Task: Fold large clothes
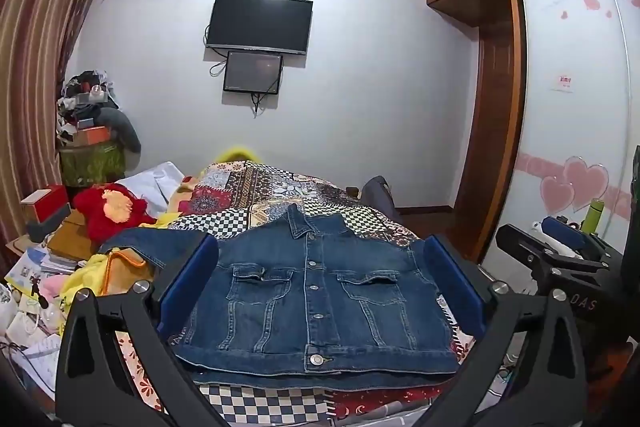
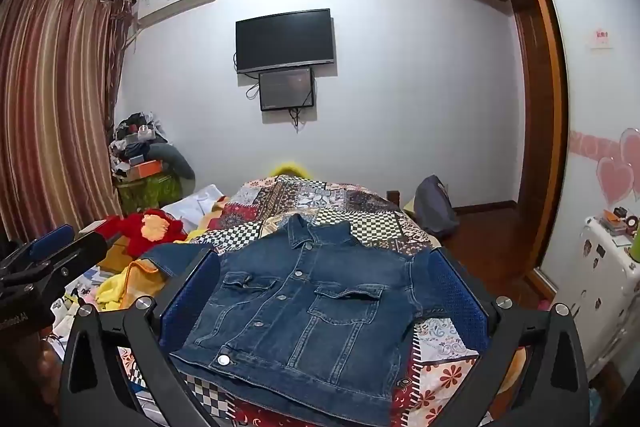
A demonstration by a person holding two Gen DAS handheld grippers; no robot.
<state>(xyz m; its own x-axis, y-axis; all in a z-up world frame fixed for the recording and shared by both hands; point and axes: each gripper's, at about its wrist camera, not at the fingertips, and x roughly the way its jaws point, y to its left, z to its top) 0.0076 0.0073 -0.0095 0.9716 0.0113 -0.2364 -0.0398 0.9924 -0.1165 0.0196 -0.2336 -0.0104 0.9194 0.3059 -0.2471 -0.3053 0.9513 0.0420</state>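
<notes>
Patchwork bedspread (image 1: 280,187), cotton-look, checked and floral panels, covering bed. On its near end: one denim jacket (image 1: 316,287), dark blue, stiff weave, front up, buttoned, collar away, two flap pockets, one sleeve out toward striped curtain (image 2: 48,99). Beyond bedspread on wall: two black screens, larger television (image 1: 258,23) over smaller one. Beside bedspread, curtain side: red plush toy (image 1: 112,211), yellow cloth. Left gripper (image 1: 320,283) spread wide, empty, blue pads either side of jacket. Right gripper (image 2: 324,295) likewise spread, empty.
</notes>
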